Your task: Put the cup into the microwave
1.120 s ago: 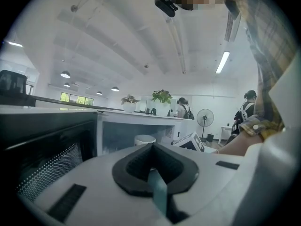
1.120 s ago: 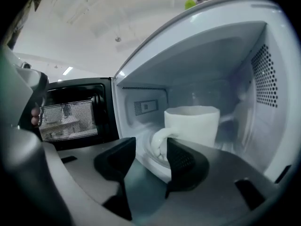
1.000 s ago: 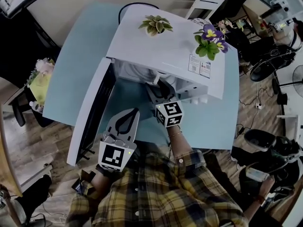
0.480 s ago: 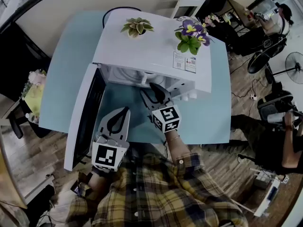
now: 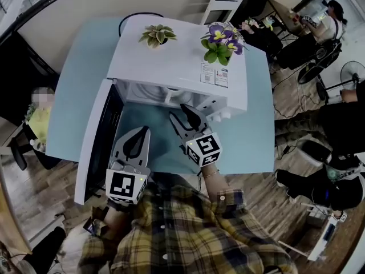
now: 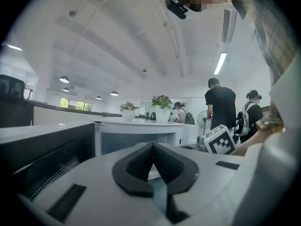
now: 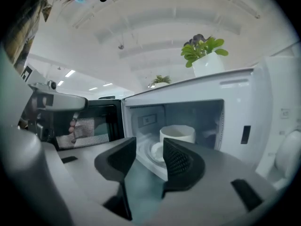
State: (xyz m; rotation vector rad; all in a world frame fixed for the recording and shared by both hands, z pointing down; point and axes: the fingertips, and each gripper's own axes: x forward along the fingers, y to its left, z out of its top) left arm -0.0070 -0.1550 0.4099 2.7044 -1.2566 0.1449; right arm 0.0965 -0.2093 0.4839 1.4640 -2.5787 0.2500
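Note:
The white microwave (image 5: 177, 61) stands on the light blue table (image 5: 256, 130) with its door (image 5: 97, 138) swung open to the left. In the right gripper view a white cup (image 7: 178, 133) sits upright inside the microwave (image 7: 235, 107), on the turntable. My right gripper (image 5: 181, 110) hovers just outside the opening; its jaws (image 7: 149, 147) are open with nothing between them, a short way in front of the cup. My left gripper (image 5: 138, 131) is shut and empty in front of the open door, with its tips touching (image 6: 153, 147).
Two potted plants (image 5: 157, 34) (image 5: 219, 41) stand on top of the microwave. A white chair (image 5: 225, 4) is behind the table. People and a fan (image 5: 353, 76) are off to the right. The door's edge juts out past the table's left front.
My right gripper has drawn back a little from the microwave opening toward me. The left gripper has barely moved. The head view has shifted.

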